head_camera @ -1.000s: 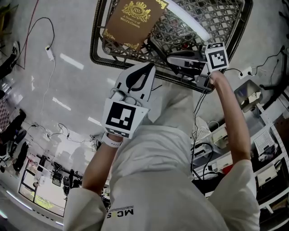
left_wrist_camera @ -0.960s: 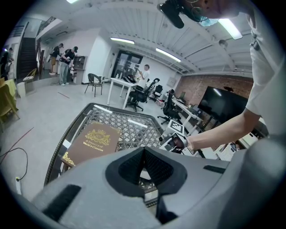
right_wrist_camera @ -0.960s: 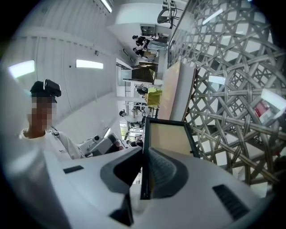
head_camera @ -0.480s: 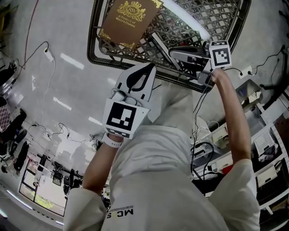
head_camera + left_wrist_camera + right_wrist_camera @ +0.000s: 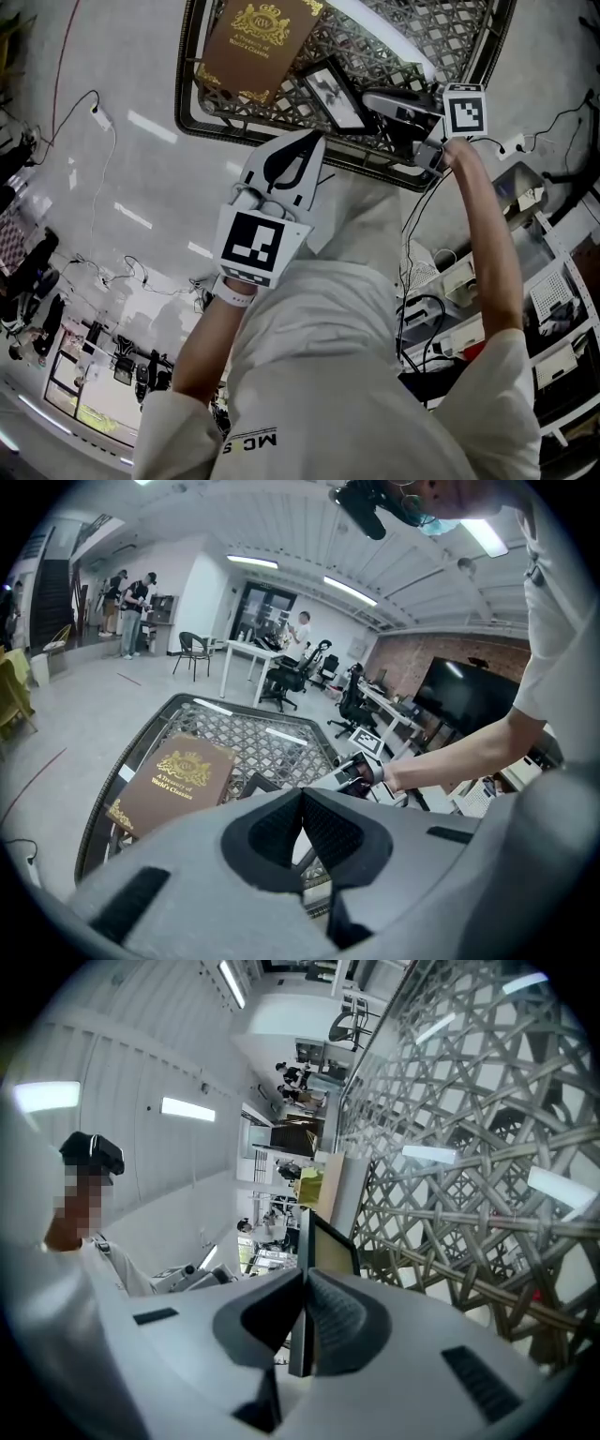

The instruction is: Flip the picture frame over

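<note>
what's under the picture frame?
Only the lattice tabletop; the picture frame is tilted over it, clamped by the right gripper. The patch it covers is hidden.

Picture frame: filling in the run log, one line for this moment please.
right claw shut on picture frame edge | photo side showing, over lattice table | left claw shut, empty | book on table

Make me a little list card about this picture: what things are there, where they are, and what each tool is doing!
Table: dark metal lattice table
Book: brown hardcover book with gold crest, lying on the table
Frame: small black picture frame, picture side showing, right of the book
Right tool: shut on the frame's edge
Left tool: shut, empty, held near the table's close rim
</note>
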The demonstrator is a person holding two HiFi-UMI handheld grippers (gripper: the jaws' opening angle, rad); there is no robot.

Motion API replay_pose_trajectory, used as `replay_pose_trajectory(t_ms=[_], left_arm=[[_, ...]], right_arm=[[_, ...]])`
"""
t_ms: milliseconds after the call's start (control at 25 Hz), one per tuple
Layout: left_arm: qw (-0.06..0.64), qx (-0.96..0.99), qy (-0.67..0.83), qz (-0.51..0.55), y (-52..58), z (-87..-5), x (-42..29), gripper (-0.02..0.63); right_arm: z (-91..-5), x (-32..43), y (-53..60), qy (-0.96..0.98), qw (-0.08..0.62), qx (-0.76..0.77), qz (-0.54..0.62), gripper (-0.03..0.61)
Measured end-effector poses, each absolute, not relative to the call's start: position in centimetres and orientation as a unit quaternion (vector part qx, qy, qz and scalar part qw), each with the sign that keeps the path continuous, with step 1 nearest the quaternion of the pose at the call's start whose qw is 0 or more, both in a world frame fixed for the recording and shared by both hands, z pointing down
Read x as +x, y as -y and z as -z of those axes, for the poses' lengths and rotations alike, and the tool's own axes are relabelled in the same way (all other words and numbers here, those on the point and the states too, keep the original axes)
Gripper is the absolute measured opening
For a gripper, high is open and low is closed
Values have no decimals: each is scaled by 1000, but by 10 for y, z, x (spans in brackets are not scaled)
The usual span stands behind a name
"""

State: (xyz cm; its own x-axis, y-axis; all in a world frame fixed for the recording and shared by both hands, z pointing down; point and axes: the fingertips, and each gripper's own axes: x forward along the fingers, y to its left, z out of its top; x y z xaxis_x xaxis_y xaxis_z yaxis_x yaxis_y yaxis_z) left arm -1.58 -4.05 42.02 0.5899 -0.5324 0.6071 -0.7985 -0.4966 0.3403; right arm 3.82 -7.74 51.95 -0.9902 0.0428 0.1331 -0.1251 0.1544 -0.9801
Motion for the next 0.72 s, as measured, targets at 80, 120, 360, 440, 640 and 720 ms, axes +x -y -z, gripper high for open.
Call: replay_pose_trajectory(t_ms=[80,120,360,440,640,720], left_arm=[[306,838,395,-218,42,-420,-12,20],[307,838,395,-218,42,-420,-10,20],[308,840,389,-220,43,-422,-2,20],[308,840,388,-222,44,-423,-2,20],[309,839,390,-223,44,-424,-4,20],[313,836,393,-222,43,-424,-5,20]], right_arm=[[-522,43,81,759,65,36,-647,32],[-523,45,82,758,64,38,-648,34],[-535,53,88,747,42,55,-661,34],[-539,54,92,749,41,66,-658,34],[-549,55,95,744,43,82,-662,34],[-553,55,96,738,41,92,-667,34]])
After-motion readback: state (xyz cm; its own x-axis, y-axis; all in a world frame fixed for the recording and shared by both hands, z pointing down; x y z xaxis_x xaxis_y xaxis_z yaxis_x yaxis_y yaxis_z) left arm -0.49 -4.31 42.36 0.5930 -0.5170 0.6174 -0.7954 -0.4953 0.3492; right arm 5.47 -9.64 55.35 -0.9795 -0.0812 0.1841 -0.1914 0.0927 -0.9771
